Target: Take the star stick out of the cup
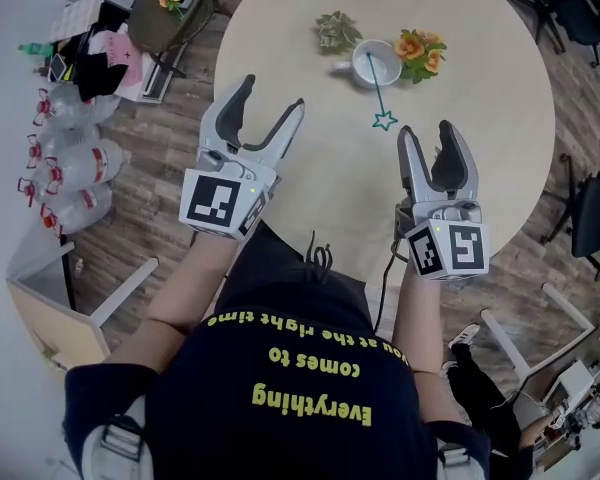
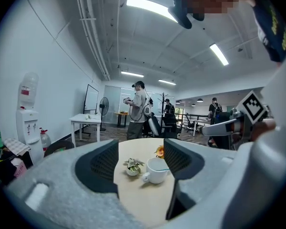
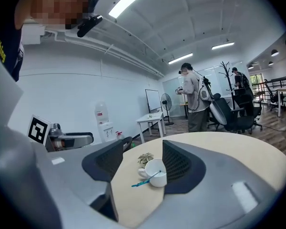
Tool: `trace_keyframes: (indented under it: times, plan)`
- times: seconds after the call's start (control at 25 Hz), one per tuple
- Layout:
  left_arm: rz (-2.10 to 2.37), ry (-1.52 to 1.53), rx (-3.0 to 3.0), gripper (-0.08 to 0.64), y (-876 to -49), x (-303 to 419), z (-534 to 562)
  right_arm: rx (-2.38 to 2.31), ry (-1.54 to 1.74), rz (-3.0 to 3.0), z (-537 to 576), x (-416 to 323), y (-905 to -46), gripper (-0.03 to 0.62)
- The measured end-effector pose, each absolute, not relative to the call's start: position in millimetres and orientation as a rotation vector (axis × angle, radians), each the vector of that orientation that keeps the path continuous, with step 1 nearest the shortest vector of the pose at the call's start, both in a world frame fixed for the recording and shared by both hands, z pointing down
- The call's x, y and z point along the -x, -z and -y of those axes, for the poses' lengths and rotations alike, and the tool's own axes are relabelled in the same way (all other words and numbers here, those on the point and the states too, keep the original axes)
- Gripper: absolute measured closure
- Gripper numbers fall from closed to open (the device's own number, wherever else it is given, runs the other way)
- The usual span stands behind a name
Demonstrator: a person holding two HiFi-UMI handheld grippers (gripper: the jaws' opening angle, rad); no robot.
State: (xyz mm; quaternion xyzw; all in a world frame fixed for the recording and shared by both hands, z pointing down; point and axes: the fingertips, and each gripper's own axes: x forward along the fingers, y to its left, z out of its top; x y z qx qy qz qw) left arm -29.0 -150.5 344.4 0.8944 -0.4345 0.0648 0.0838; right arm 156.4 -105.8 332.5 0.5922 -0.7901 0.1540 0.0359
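Our left gripper [image 1: 270, 95] hangs over the near left part of the table [image 1: 310, 168] with its jaws spread wide and nothing between them. It is well apart from the cup, so the risk on this side is small. If we bring it in to steady the cup, a careless sweep could clip the small potted plant [image 1: 337, 30] that stands just beside the cup on the left.

The cup [image 1: 370, 66] sits at the far side of the table. The star stick [image 1: 380, 93] is in it, leaning over the near rim with the star end low toward us; we cannot tell whether the star touches the table. The stick is thin and slanted, so a pinch that lands off centre could let it slip or roll along the rim. The cup looks light, and pulling along the table instead of up and out could drag or tip it.

The orange flowers [image 1: 421, 50] crowd the cup's right side, so coming in from there could knock them.

Our right gripper [image 1: 427, 131] is also empty, with its jaws parted, and it is near the star end. Closing too soon would pinch only air.
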Motion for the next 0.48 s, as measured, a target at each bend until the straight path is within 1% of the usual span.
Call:
trace_keyframes:
  times: [0.48]
  plan:
    - [1.279, -0.230, -2.627, 0.265, -366.8, 34.5, 160.6, -1.763, -0.637, 2.379, 127.2, -139.4, -387.3, 0.353]
